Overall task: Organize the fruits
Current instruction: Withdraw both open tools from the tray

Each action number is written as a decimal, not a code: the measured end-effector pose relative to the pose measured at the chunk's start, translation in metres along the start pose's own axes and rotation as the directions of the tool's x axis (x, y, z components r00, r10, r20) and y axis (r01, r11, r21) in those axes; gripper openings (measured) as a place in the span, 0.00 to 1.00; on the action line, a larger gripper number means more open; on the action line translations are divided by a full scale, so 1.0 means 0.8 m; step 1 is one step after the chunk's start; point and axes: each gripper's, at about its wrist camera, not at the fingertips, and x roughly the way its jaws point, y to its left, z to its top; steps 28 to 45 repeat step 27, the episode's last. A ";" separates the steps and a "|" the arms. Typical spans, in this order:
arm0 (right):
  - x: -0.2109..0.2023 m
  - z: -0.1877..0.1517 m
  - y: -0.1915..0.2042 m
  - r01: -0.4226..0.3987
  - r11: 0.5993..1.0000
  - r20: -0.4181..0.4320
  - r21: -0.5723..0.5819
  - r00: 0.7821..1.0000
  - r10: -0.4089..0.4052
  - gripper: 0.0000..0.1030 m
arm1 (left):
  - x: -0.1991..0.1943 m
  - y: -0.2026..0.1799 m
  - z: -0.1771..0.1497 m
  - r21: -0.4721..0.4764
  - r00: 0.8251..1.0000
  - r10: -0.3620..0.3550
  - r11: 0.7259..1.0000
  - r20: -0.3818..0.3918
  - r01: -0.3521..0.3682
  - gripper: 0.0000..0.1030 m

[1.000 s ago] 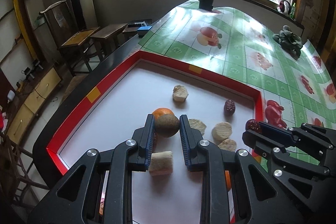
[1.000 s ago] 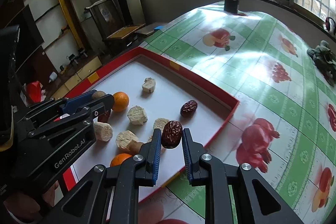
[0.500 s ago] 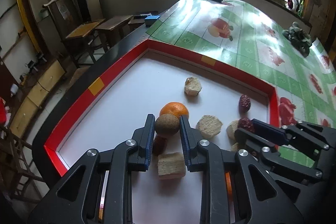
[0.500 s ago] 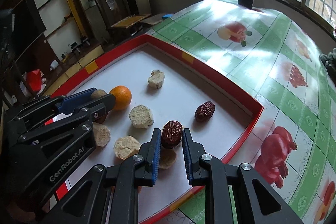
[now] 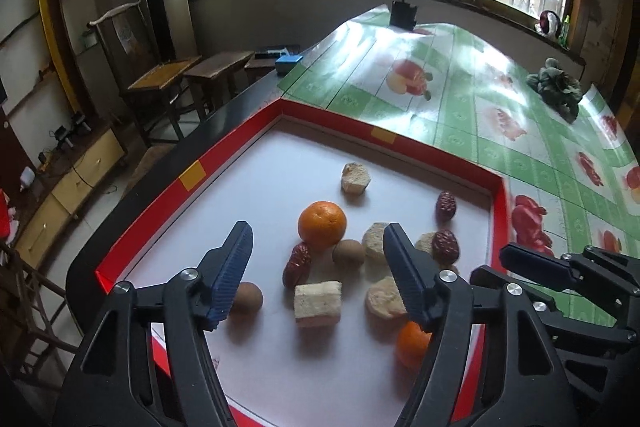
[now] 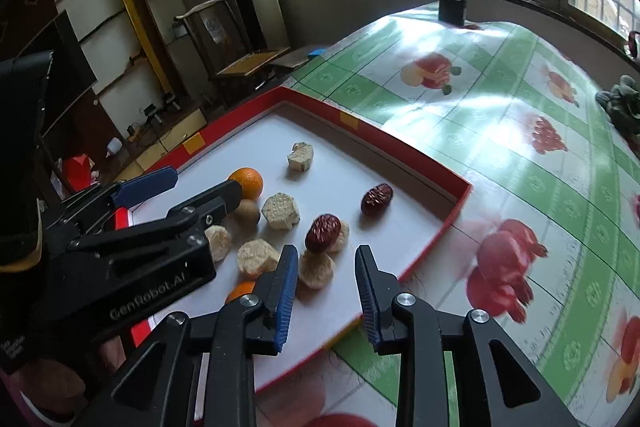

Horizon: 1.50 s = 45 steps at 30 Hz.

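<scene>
A red-rimmed white tray [image 5: 240, 155] holds the fruit. My left gripper [image 5: 318, 241] is open and empty above it. Below it lie a brown round fruit [image 5: 348, 251], an orange [image 5: 322, 225] and a red date [image 5: 297, 264]. My right gripper [image 6: 326, 261] is open and empty over the tray's near right part. A red date [image 6: 323, 227] rests on a pale chunk just beyond its fingertips. Another date [image 6: 376, 199] lies farther right. Several pale chunks [image 6: 280, 210], a second brown fruit [image 5: 247, 297] and a second orange [image 5: 413, 343] also lie in the tray.
The tray sits on a table with a green fruit-print cloth [image 6: 520, 131]. A dark green object [image 5: 557, 89] lies at the far right and a black box [image 5: 403, 14] at the far end. Wooden stools and a chair [image 5: 168, 75] stand left of the table.
Both grippers have opened. The left one let go of the brown round fruit, now lying in the tray. The right one let go of the red date, now resting on a pale chunk.
</scene>
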 end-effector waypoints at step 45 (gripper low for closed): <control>-0.079 -0.047 -0.040 0.004 0.997 0.083 0.082 0.997 -0.011 0.32 | -0.057 -0.038 -0.011 0.028 0.997 -0.016 1.000 0.070 0.014 0.66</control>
